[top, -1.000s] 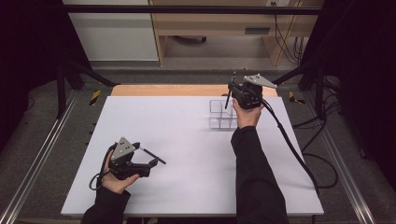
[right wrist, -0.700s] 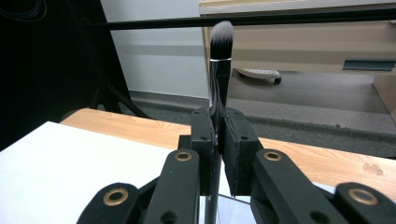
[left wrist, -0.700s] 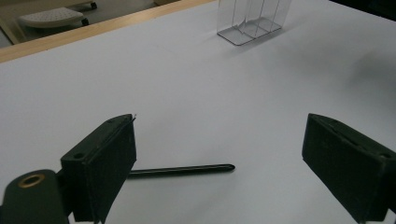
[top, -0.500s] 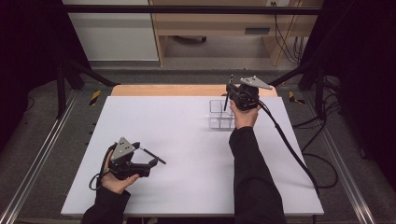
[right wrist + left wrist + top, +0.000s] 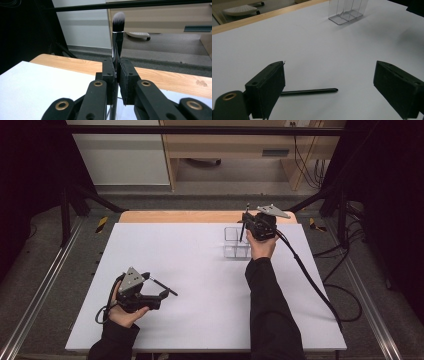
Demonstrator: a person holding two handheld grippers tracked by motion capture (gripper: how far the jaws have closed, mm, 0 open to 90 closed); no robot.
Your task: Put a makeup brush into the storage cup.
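My right gripper (image 5: 246,226) is held above the far right of the white table (image 5: 190,270), shut on a slim black makeup brush (image 5: 247,211). The brush (image 5: 118,27) stands upright with its white-tipped bristles up, and its lower end hangs over a clear plastic organizer (image 5: 236,243). My left gripper (image 5: 162,291) rests low at the near left, open. A thin black stick, a pen or a brush handle (image 5: 312,91), lies flat on the table between the spread jaws, close to the left one. The clear plastic organizer (image 5: 347,12) stands far ahead of it.
A wooden strip (image 5: 170,216) runs along the table's far edge, with a desk and floor beyond. Metal rails (image 5: 45,285) flank the table. A black cable (image 5: 310,280) trails from the right gripper over the table's right side.
The right gripper with the brush has shifted slightly nearer and lower over the organizer. The left gripper has stayed still.
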